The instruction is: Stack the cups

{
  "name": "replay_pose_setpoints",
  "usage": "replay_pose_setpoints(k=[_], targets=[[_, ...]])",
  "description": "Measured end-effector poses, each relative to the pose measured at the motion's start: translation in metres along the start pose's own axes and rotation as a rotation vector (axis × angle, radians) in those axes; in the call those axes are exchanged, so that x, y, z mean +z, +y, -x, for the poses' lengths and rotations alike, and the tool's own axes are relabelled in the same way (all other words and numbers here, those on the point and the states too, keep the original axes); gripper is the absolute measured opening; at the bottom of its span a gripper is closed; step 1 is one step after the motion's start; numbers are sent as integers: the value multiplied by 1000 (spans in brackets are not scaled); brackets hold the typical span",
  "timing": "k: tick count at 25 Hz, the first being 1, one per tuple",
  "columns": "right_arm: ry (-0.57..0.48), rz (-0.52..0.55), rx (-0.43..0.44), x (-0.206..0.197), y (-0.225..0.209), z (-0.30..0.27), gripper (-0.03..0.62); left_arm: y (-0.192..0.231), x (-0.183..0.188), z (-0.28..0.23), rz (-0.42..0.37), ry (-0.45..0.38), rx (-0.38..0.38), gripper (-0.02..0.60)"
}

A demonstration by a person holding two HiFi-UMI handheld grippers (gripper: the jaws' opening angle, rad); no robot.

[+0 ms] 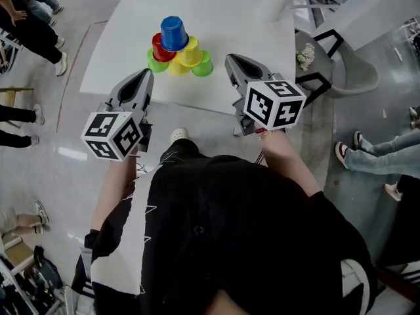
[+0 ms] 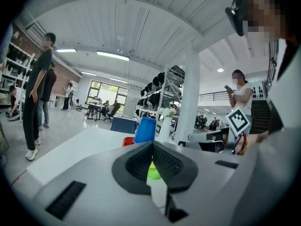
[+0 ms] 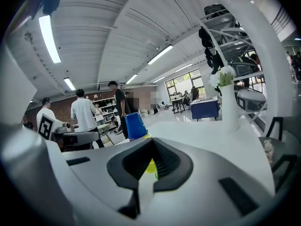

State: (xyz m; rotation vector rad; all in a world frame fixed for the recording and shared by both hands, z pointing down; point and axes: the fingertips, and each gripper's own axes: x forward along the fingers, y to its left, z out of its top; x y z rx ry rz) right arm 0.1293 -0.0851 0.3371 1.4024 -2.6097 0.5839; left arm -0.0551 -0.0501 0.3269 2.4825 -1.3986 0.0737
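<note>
**Black top up close, 2 closed grippers short of a cup pyramid**

Filling the bottom of the head view, the person's black top is showing soft matte cloth with thin white line markings.

Beneath everything, a glossy grey floor is throwing back pale reflections. A white, smooth, square-cornered table is standing on it, its near edge just ahead of both tools. In the gripper views a white ribbed ceiling with long strip lights is arching over an open hall where several people are standing.

The left gripper and the right gripper are both pointing forward at the table's near edge, grey moulded shells with black ridged pads. Each gripper's jaws are pressing together with nothing pinched between them.

Between and beyond the 2 tips, the cup pyramid is sitting on the table, apart from both grippers and touched by neither. Its plastic cups are tapered, smooth and upside down: 3 on the bottom row, with green cups at the ends; above them a red cup and a yellow cup; 1 blue cup is crowning the top.

A slim white vase with pale flowers is standing further back on the table.
</note>
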Motion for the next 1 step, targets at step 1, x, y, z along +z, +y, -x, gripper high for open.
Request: replay_pose_setpoints(k=[1], targets=[[2,0,1,0,0,0,3,0,1,0,0,1,1,11]])
